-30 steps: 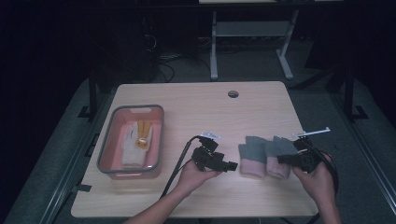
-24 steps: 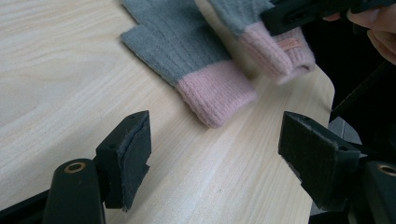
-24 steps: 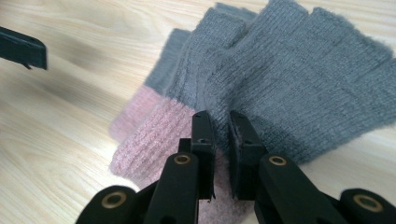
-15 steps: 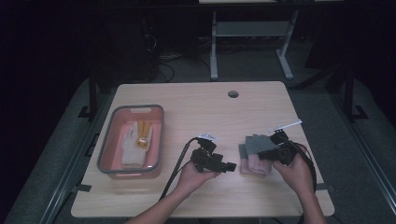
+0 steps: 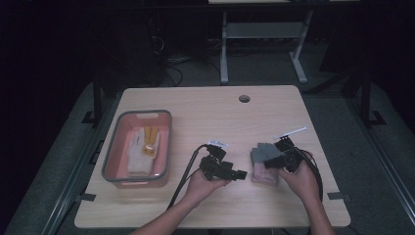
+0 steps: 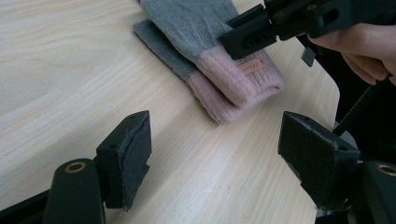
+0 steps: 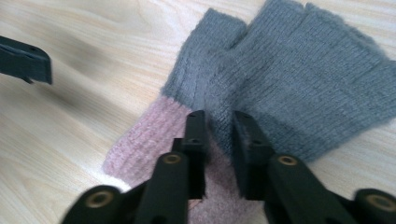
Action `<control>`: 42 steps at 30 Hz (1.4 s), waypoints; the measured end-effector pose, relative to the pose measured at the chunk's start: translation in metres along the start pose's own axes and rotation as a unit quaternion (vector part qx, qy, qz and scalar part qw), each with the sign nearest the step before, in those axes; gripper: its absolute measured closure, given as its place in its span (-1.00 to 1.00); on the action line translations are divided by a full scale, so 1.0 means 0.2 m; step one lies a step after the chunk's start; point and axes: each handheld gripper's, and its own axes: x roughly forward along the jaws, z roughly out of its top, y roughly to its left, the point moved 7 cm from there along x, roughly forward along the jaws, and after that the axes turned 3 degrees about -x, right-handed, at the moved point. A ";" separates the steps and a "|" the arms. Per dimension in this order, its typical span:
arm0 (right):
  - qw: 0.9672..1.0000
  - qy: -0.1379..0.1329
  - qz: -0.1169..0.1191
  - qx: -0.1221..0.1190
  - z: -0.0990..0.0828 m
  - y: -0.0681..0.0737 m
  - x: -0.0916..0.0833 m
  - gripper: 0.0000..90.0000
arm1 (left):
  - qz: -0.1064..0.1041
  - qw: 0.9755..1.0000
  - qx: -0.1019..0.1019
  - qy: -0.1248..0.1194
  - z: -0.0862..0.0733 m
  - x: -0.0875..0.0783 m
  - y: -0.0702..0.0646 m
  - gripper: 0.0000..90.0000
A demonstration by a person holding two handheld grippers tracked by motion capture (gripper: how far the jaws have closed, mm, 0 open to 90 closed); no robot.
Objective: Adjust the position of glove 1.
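Note:
A pair of knit gloves (image 5: 264,172), grey with pink cuffs, lies stacked on the wooden table at the right. In the left gripper view the gloves (image 6: 219,74) lie just ahead, cuffs toward me. My right gripper (image 5: 269,160) sits over the grey part, and its jaws (image 7: 219,123) are pinched on the top glove (image 7: 303,84) near where grey meets pink. My left gripper (image 5: 241,173) rests low on the table just left of the gloves, pointing at them. Its jaws (image 6: 217,135) stand wide open with bare table between them.
A grey-rimmed pink tray (image 5: 111,156) stands at the table's left and holds a white and yellow work glove (image 5: 142,149). A cable hole (image 5: 244,98) is at the table's back. The table's front edge is near both hands. Cables trail from both grippers.
My right gripper has moved left, bringing one glove over onto the other, so the spread pair is now a stack. The left gripper has stayed in place.

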 end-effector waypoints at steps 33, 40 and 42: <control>0.990 -0.097 0.024 0.100 -0.10 -0.20 -0.05 0.03 | -0.010 0.998 -0.066 0.020 0.09 0.27 -0.01 -0.17; 0.990 -0.087 0.027 0.111 -0.12 -0.21 -0.02 0.02 | 0.003 0.998 -0.057 0.034 0.08 0.29 -0.02 -0.15; 0.989 -0.087 0.030 0.118 -0.12 -0.21 -0.01 0.02 | 0.002 0.998 -0.060 0.036 0.08 0.30 -0.02 -0.13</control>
